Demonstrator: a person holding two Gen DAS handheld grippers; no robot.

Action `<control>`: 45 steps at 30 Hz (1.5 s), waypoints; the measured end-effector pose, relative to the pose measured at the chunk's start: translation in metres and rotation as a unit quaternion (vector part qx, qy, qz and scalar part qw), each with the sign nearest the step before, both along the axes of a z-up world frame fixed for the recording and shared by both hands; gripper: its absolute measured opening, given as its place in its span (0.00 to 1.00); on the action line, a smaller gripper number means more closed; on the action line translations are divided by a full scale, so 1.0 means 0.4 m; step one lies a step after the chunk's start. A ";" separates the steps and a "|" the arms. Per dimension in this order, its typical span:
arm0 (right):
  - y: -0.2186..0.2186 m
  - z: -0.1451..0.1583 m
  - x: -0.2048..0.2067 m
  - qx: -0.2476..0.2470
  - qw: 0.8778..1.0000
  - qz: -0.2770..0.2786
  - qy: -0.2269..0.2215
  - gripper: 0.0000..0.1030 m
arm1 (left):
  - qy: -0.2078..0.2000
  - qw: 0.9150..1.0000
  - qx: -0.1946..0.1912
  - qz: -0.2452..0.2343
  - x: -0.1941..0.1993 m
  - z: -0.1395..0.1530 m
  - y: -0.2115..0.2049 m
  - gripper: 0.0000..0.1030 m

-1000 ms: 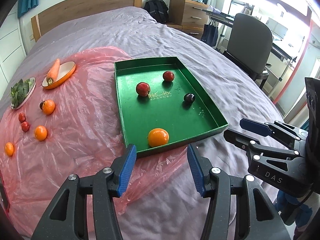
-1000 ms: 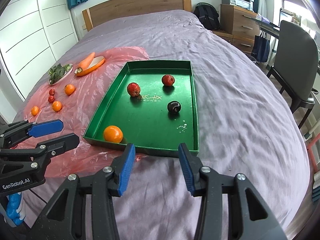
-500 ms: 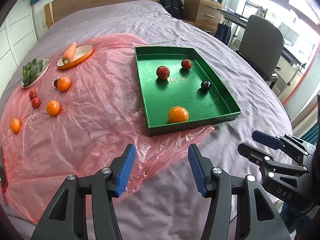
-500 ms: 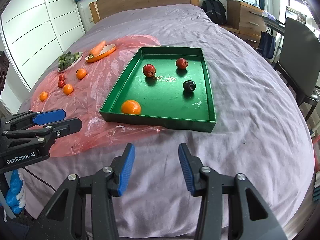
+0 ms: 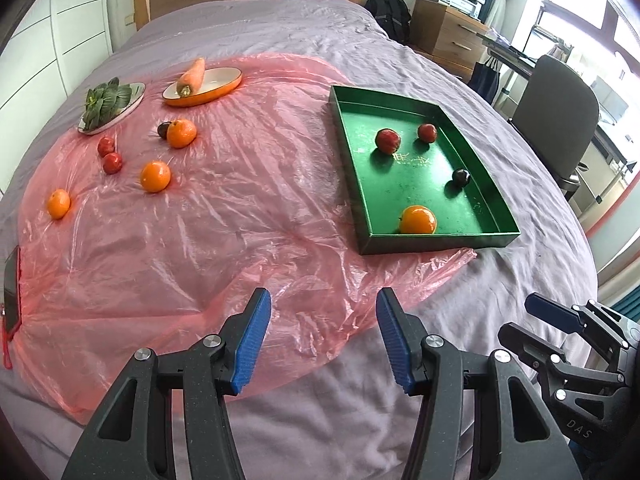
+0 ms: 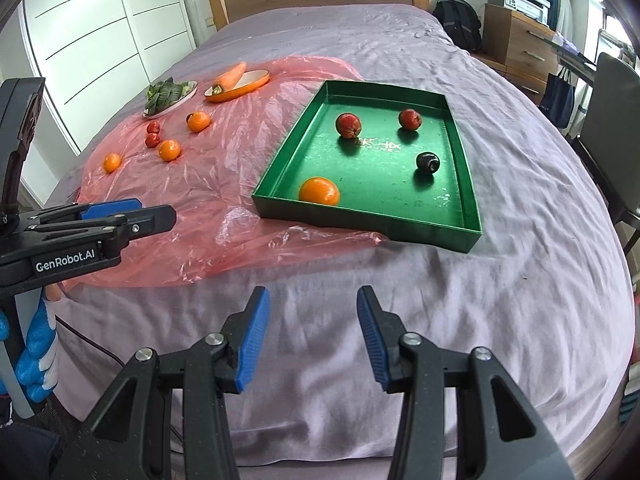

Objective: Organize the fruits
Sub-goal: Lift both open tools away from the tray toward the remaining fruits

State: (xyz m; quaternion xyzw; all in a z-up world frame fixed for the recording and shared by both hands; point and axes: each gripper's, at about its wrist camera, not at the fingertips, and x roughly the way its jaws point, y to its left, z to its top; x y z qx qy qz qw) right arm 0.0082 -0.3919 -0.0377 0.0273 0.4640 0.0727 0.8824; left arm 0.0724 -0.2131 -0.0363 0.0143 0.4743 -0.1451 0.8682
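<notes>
A green tray [image 5: 494, 236] [image 6: 280, 156] on the purple bed holds an orange [image 5: 417, 219] [image 6: 319, 191], two red apples [image 5: 387, 140] [image 6: 348, 125] and a dark plum [image 5: 461, 177] [image 6: 427, 162]. On the pink plastic sheet [image 5: 224, 216] lie three more oranges [image 5: 155, 176] [image 6: 169, 149], two small red fruits [image 5: 112, 162] [image 6: 152, 139] and a dark fruit [image 5: 163, 129]. My left gripper [image 5: 323, 340] hovers open and empty over the sheet's near edge. Over bare bedding in front of the tray, my right gripper [image 6: 312, 340] is open with nothing between its fingers.
A white plate of greens [image 5: 107, 104] [image 6: 168, 96] and an orange dish with a carrot [image 5: 202, 84] [image 6: 236, 82] sit at the sheet's far side. A phone [image 5: 12, 284] lies at its left edge. An office chair [image 5: 556, 120] and desk stand right of the bed.
Both grippers have pulled back toward the near side of the bed, so the tray and fruit look farther away. The left view has swung left onto the pink sheet. Jaws are unchanged.
</notes>
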 end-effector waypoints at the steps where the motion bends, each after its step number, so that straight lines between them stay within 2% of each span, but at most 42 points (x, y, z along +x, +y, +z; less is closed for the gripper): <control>1: 0.009 0.003 -0.001 0.000 1.000 0.005 0.000 0.78 | -0.001 1.000 -0.001 0.008 0.000 0.000 0.013 0.47; 8: 0.078 0.028 -0.003 -0.004 0.999 0.039 -0.005 0.78 | -0.002 0.998 -0.012 0.068 0.015 -0.001 0.117 0.47; 16: 0.157 0.045 0.010 -0.014 0.997 0.070 -0.004 0.78 | -0.001 0.991 -0.015 0.135 0.038 -0.021 0.259 0.47; 30: 0.287 0.048 0.050 -0.029 0.993 0.116 0.009 0.78 | -0.021 0.970 -0.012 0.244 0.079 -0.029 0.520 0.47; 45: 0.425 0.046 0.161 -0.044 0.986 0.162 0.019 0.78 | -0.028 0.949 -0.015 0.314 0.149 -0.053 0.740 0.47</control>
